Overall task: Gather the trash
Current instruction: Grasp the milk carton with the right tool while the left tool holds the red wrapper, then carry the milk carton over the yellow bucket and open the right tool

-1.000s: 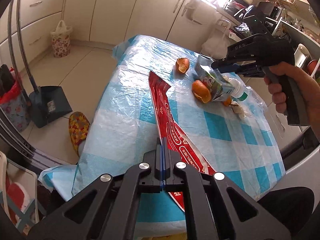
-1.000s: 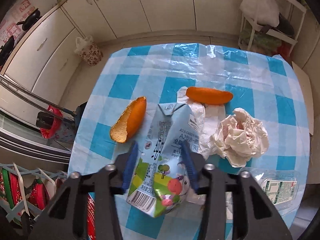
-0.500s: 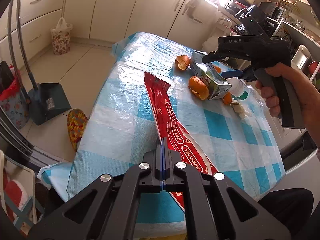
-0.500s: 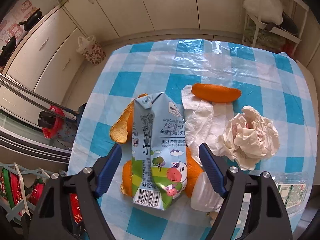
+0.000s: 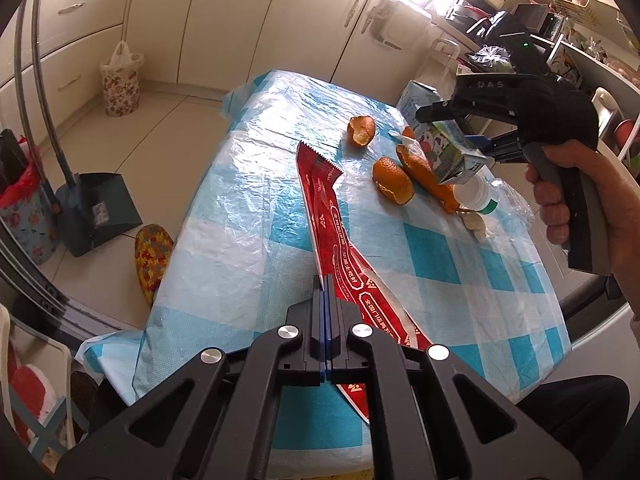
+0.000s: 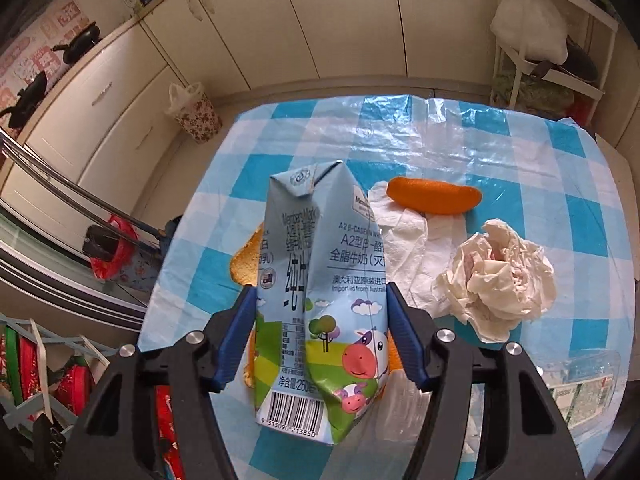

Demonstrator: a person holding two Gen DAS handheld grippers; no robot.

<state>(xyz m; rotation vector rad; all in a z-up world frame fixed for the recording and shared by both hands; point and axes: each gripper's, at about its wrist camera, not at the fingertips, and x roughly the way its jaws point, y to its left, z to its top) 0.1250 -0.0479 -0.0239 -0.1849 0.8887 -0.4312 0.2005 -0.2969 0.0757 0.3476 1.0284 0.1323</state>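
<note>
My left gripper [image 5: 325,280] is shut on a long red wrapper [image 5: 336,224] that lies across the blue checked tablecloth [image 5: 440,264]. My right gripper [image 6: 318,296] has its blue pads against both sides of a light blue milk carton [image 6: 320,304] and holds it tilted above the table; it also shows in the left wrist view [image 5: 444,140]. Orange peels [image 5: 392,180] lie under the carton. Another peel [image 6: 434,196], a flat white tissue [image 6: 408,248] and a crumpled tissue [image 6: 500,280] lie behind it.
A clear plastic bottle [image 5: 476,196] with a white cap lies by the peels. A dustpan [image 5: 96,212] and a red-lined bin [image 5: 24,208] stand on the floor to the left. A floral bag [image 5: 120,80] stands by the cabinets. A slipper [image 5: 152,256] is beside the table.
My right gripper opened around the carton, then closed on it and lifted it off the peels. My left gripper stays shut on the red wrapper.
</note>
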